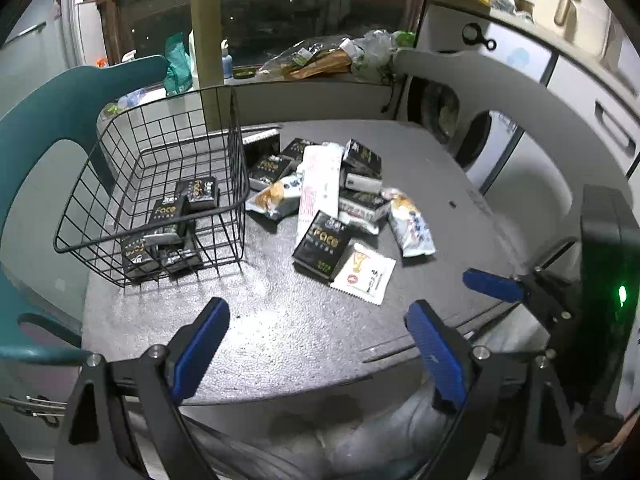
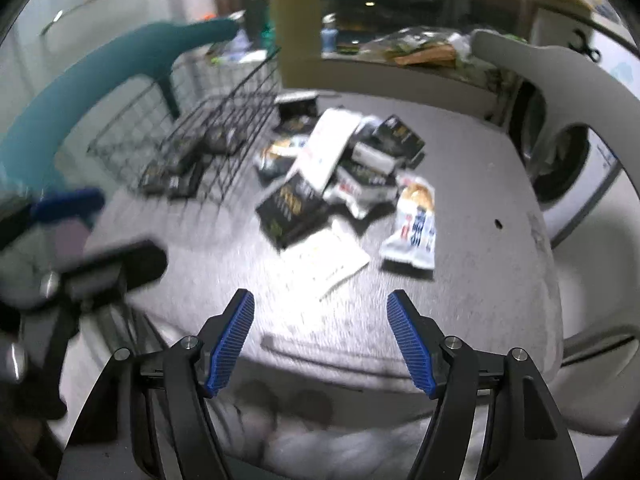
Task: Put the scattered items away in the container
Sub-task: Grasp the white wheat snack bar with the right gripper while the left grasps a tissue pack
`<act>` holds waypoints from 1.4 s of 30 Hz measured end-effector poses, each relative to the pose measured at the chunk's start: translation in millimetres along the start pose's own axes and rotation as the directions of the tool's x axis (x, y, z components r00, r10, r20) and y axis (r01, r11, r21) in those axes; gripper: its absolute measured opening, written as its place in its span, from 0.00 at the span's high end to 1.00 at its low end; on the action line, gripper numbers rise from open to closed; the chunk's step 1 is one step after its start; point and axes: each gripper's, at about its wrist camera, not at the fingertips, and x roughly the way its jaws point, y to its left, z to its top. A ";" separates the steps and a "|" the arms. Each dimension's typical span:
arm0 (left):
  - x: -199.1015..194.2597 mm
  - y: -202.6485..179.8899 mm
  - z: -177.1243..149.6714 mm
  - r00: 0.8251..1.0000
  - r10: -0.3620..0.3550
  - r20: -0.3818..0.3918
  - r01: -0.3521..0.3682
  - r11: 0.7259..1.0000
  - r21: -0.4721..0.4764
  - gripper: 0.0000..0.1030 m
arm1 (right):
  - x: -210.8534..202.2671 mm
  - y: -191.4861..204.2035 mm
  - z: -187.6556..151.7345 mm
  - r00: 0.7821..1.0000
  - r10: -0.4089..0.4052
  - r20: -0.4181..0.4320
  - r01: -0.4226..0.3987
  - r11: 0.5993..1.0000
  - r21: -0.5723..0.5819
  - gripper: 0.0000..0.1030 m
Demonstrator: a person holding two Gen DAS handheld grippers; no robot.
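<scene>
Scattered items, tabletop lot; progress entry, listed from the grippers outward.

Left gripper point(image 1: 318, 330): black frame, blue ribbed pads, jaws spread wide, nothing between them. It hangs over the near edge of the grey speckled table point(image 1: 272, 320), pointing steeply down.

Right gripper point(image 2: 320, 320): same build, jaws apart though less widely than the left, likewise empty. Its blue tip shows to the right of the left gripper in the left wrist view.

Just ahead of both grippers: white flat sachet with a red and yellow print point(image 1: 364, 274), lying flat at the near edge of the pile, the closest loose item.

Touching it, one step further: black "Face" tissue pack with gold lettering point(image 1: 322, 246), partly under the tall white printed pouch point(image 1: 320, 188) that leans across the heap.

Ahead and right: white and blue snack bag point(image 1: 412, 226), a little apart from the heap. A second like it point(image 1: 272, 198) lies on the heap's left side.

Behind these: several more black tissue packs, stacked and overlapping; exact count cannot be told.

Ahead and left of the left gripper: black wire basket point(image 1: 236, 148), standing upright on the table beside the heap, holding about four black tissue packs point(image 1: 170, 216) on its floor.

Status, as a judgement: a small share is stowed; the greater part, roughly ten pieces, remains outside. Both tools are free for the next pick, the sachet or the nearest black pack being the handiest.

Beyond the table: teal plastic chair point(image 1: 48, 120) at left, pale grey chair point(image 1: 500, 80) at right.
</scene>
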 end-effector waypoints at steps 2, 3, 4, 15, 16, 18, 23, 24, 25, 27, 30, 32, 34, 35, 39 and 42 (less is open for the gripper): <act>9.0 -1.3 -5.3 1.000 0.025 -0.013 -0.025 1.000 0.005 0.12 | 8.0 -6.0 -6.5 0.999 0.030 -0.022 -0.030 0.999 0.017 0.26; 15.4 0.1 -7.6 0.999 0.019 -0.033 -0.019 1.000 0.000 0.12 | 11.3 -10.1 -9.3 0.998 0.056 -0.033 -0.055 0.998 0.029 0.25; 22.0 1.5 -9.7 0.998 0.015 -0.055 -0.015 1.000 -0.004 0.12 | 14.5 -12.8 -11.6 0.997 0.061 -0.045 -0.059 0.998 0.029 0.24; 64.3 27.8 -22.5 0.990 0.100 -0.098 -0.107 0.991 -0.074 0.12 | 46.0 -8.4 -18.4 0.992 -0.002 -0.124 -0.002 0.999 -0.038 0.24; 65.9 31.1 -20.3 0.987 0.125 -0.102 -0.134 0.987 -0.089 0.12 | 45.7 -8.7 -17.6 0.993 0.000 -0.119 -0.004 0.999 -0.035 0.24; 69.0 35.8 -15.8 0.983 0.149 -0.110 -0.161 0.980 -0.115 0.12 | 45.5 -13.0 -12.3 0.994 0.015 -0.109 -0.016 1.000 -0.009 0.23; 77.4 33.9 -9.5 0.980 0.153 -0.123 -0.167 0.980 -0.109 0.12 | 43.0 -17.7 7.6 0.998 -0.038 -0.044 0.038 0.999 -0.012 0.18; 79.8 34.9 -8.6 0.981 0.146 -0.130 -0.162 0.979 -0.121 0.12 | 45.4 -18.9 12.0 0.997 -0.058 -0.045 0.058 0.998 -0.009 0.18; 82.4 35.5 -7.9 0.981 0.140 -0.136 -0.158 0.979 -0.129 0.12 | 47.6 -21.1 15.7 0.995 -0.089 -0.048 0.089 0.996 0.002 0.18; 87.2 34.8 -7.3 0.980 0.143 -0.138 -0.161 0.979 -0.126 0.12 | 48.8 -28.0 23.1 0.991 -0.136 -0.016 0.137 0.990 0.040 0.18; 92.8 30.9 -6.6 0.981 0.141 -0.133 -0.158 0.980 -0.123 0.12 | 55.1 -41.0 37.0 0.976 -0.218 0.000 0.217 0.973 0.080 0.18; 95.7 25.2 -5.3 0.982 0.134 -0.131 -0.149 0.982 -0.115 0.12 | 63.9 -52.8 45.6 0.961 -0.275 0.000 0.274 0.957 0.100 0.18; 99.7 19.3 -3.1 0.984 0.126 -0.127 -0.139 0.985 -0.103 0.12 | 73.2 -64.9 51.3 0.967 -0.253 -0.020 0.254 0.958 0.131 0.18; 102.3 17.5 -1.4 0.984 0.122 -0.128 -0.136 0.986 -0.100 0.12 | 78.7 -70.9 54.0 0.973 -0.230 -0.031 0.232 0.962 0.147 0.18; 110.4 10.8 6.8 0.986 0.109 -0.128 -0.120 0.989 -0.087 0.12 | 94.2 -78.9 58.4 0.983 -0.172 -0.063 0.180 0.970 0.161 0.21; 115.7 3.5 14.4 0.988 0.092 -0.126 -0.101 0.992 -0.069 0.12 | 104.3 -80.9 61.9 0.983 -0.162 -0.084 0.174 0.971 0.163 0.32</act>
